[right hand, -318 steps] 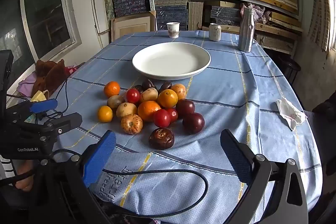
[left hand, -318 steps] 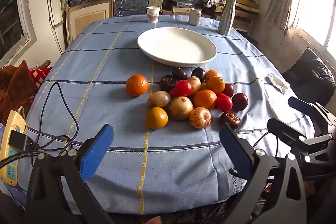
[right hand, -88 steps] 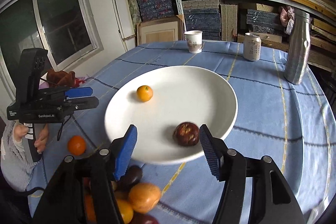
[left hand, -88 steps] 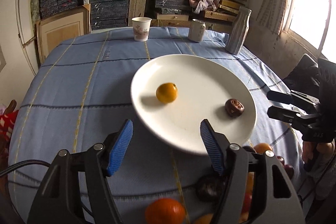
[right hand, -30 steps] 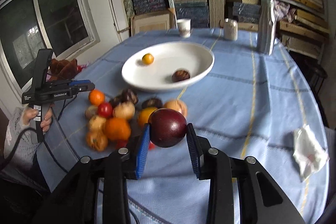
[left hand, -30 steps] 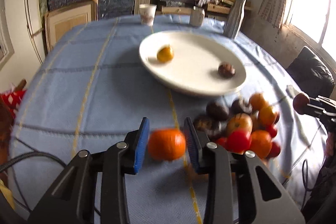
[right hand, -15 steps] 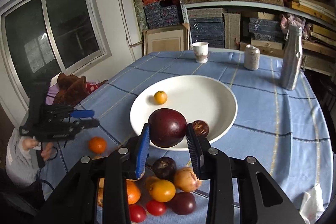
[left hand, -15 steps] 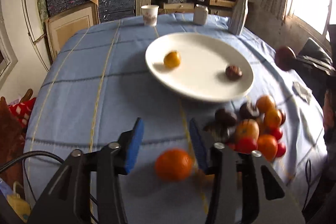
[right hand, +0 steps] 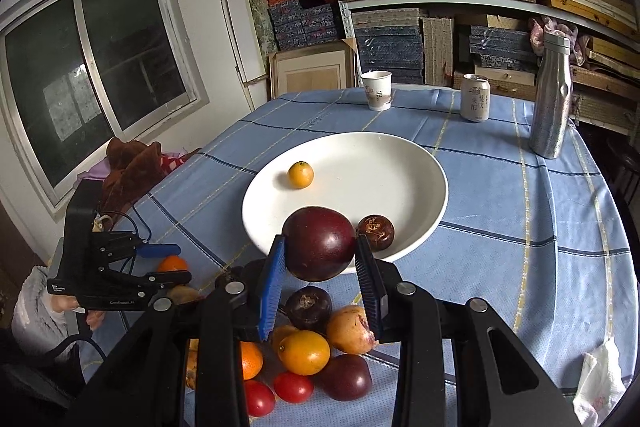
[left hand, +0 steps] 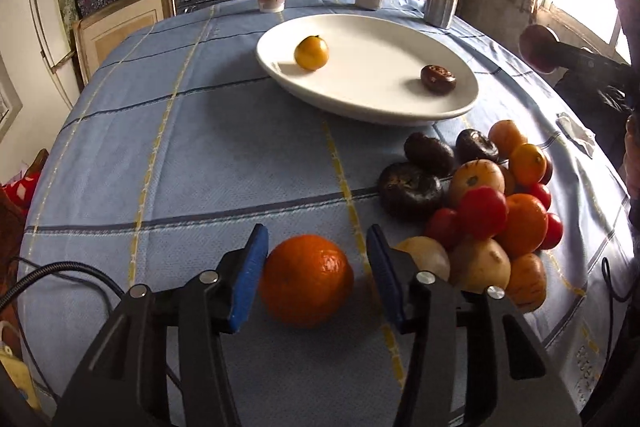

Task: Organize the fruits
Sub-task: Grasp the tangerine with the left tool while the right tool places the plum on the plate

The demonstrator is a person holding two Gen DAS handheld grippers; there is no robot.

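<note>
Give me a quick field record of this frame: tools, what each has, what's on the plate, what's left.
left tool: open, astride orange resting on tablecloth
right tool: shut on dark plum, held near plate's front edge
plate: small yellow citrus, brown wrinkled fruit
fruit pile: unsorted on cloth, right of the orange
background: paper cup, can, metal bottle

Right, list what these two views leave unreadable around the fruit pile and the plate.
- Left wrist view: the fruit pile is stacked, so lower fruits cannot be counted.
- Left wrist view: whether the left gripper touches the orange is unclear; there is a gap on one side.
- Right wrist view: the held plum and right gripper hide the plate's near rim.
- Both views: cup and can print too small.
</note>
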